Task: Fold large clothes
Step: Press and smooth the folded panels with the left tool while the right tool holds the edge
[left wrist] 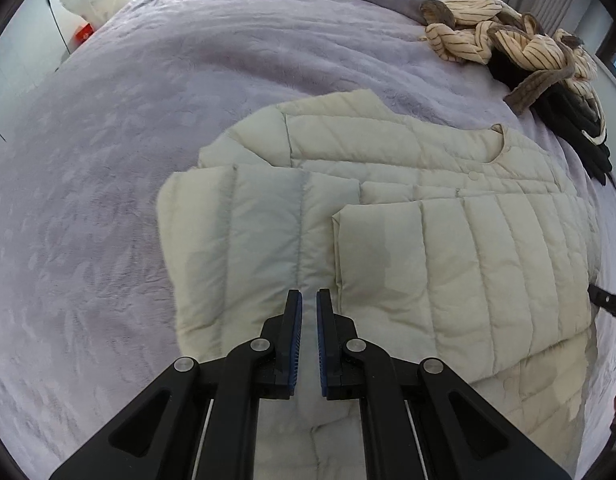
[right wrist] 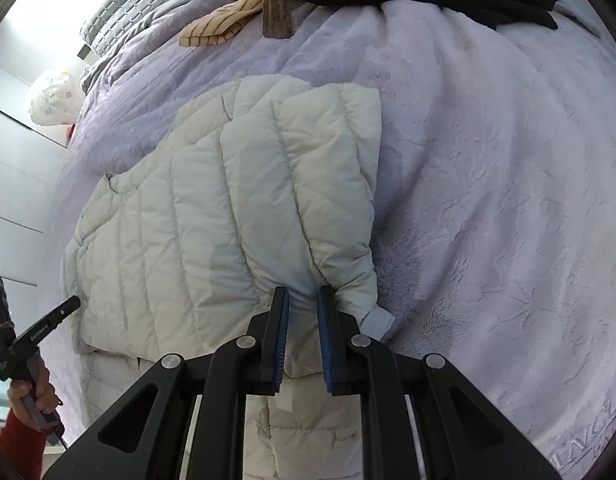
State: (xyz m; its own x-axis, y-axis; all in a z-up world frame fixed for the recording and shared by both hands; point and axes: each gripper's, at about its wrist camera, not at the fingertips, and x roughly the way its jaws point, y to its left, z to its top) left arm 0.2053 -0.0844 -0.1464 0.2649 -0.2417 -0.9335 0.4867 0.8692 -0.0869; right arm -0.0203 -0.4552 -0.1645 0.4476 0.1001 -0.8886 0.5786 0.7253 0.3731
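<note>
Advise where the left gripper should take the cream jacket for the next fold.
Probably the jacket's hem end, farthest from the neckline. Bring the left gripper in from the bare blanket side. That edge lies flat and free, while the right gripper pinches the sleeve near its cuff.

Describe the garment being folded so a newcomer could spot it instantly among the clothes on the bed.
Start at the lilac blanket covering the bed. In its middle lies the cream quilted jacket, sleeves folded in. Unlike the striped and black clothes heaped beyond it, it is plain, puffy and spread flat.
</note>
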